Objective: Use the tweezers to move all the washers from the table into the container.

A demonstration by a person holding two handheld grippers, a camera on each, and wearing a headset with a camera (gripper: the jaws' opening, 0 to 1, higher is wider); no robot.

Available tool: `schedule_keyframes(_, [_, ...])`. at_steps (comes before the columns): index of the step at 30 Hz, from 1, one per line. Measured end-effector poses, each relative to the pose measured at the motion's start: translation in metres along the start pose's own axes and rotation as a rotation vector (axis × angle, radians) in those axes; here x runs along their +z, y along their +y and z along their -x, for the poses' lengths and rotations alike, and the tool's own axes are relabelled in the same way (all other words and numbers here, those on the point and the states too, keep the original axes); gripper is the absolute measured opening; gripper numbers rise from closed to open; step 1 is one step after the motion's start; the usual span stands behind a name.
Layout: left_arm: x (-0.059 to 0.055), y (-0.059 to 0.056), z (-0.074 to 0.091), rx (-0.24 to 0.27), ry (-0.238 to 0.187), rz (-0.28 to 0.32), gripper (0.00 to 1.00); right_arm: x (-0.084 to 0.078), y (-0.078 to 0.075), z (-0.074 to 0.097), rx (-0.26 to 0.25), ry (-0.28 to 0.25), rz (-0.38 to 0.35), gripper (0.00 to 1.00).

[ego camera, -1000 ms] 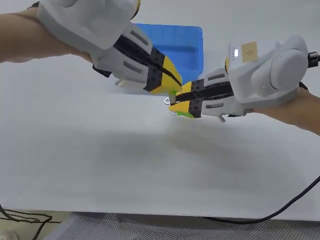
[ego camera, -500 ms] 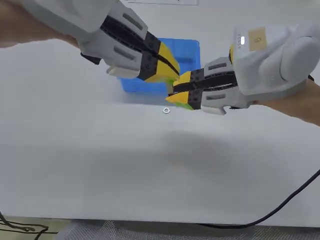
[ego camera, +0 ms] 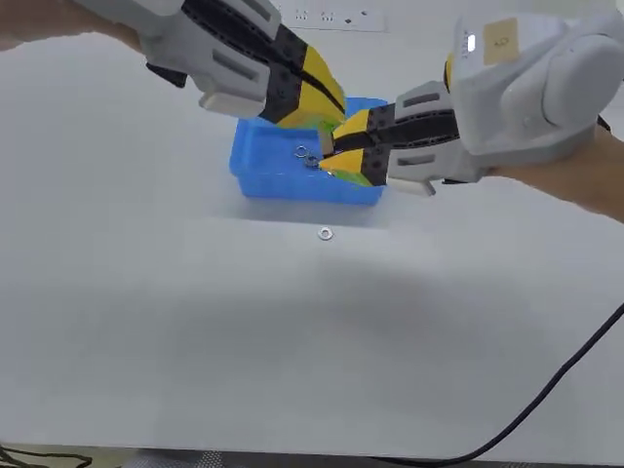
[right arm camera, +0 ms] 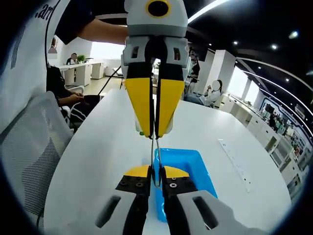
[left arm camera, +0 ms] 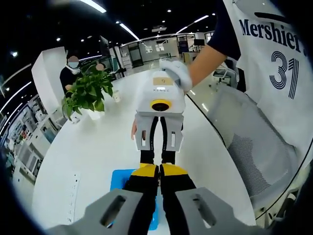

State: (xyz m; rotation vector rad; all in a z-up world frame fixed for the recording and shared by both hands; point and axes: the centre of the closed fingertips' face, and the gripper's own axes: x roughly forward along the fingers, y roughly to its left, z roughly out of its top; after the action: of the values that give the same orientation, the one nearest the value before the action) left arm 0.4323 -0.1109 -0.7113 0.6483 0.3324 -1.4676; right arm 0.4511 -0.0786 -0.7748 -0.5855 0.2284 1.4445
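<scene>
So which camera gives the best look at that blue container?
The head view: the blue container shows its front wall and the washers inside. The right gripper view shows its interior; the left gripper view, a blue patch behind the jaws.

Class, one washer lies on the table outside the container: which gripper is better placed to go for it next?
Probably right. In the head view the right gripper sits nearer the washer, and the tweezers rise from its shut jaws. The left gripper hangs farther off, over the container.
</scene>
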Motion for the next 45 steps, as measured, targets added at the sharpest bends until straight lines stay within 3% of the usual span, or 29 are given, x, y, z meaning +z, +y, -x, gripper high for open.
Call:
schedule_keyframes(7, [-0.007,0.016,-0.001,0.015,0.006,-0.018,0.05,-0.005,-0.021,-0.008,-0.014,-0.003,0.003,0.1])
schedule_keyframes(11, [-0.012,0.024,-0.003,0.017,0.009,-0.02,0.05,-0.007,-0.025,-0.012,-0.021,-0.003,0.0,0.1])
schedule_keyframes(19, [-0.031,0.041,-0.012,0.004,0.026,-0.003,0.05,-0.024,-0.041,-0.025,-0.024,0.004,-0.027,0.1])
schedule_keyframes(31, [-0.06,0.053,-0.031,-0.022,0.049,0.056,0.05,-0.055,-0.047,-0.045,-0.006,0.041,-0.085,0.1])
schedule_keyframes(38, [-0.071,0.049,-0.041,-0.052,0.066,0.072,0.05,-0.068,-0.042,-0.052,0.016,0.063,-0.108,0.1])
schedule_keyframes(45, [-0.075,0.05,-0.044,-0.059,0.06,0.092,0.05,-0.073,-0.04,-0.053,0.019,0.066,-0.137,0.1])
